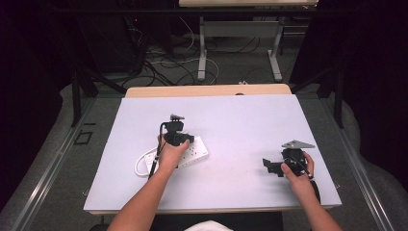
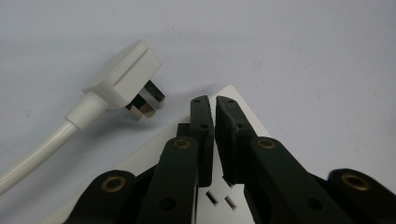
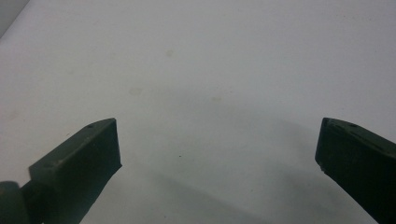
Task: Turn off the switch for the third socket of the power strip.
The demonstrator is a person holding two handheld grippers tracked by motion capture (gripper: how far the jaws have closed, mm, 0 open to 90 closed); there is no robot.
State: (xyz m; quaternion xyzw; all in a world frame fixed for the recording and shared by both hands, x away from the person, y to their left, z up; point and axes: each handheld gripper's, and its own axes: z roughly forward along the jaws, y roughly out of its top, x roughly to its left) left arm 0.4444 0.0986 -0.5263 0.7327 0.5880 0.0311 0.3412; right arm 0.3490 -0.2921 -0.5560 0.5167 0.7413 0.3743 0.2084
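Observation:
A white power strip lies on the white table sheet, its white cable looped to its left. In the left gripper view the strip sits under my jaws with socket slots showing, and its white plug lies on the sheet just past the strip's corner, prongs toward the strip. My left gripper hovers over the strip; its jaws stand almost together with a thin slit and nothing between. My right gripper rests at the right of the table, jaws wide apart over bare sheet.
The white sheet covers most of the table, with a wooden edge at the back. Behind it, cables lie on the floor around a table frame. Bare sheet lies between the two hands.

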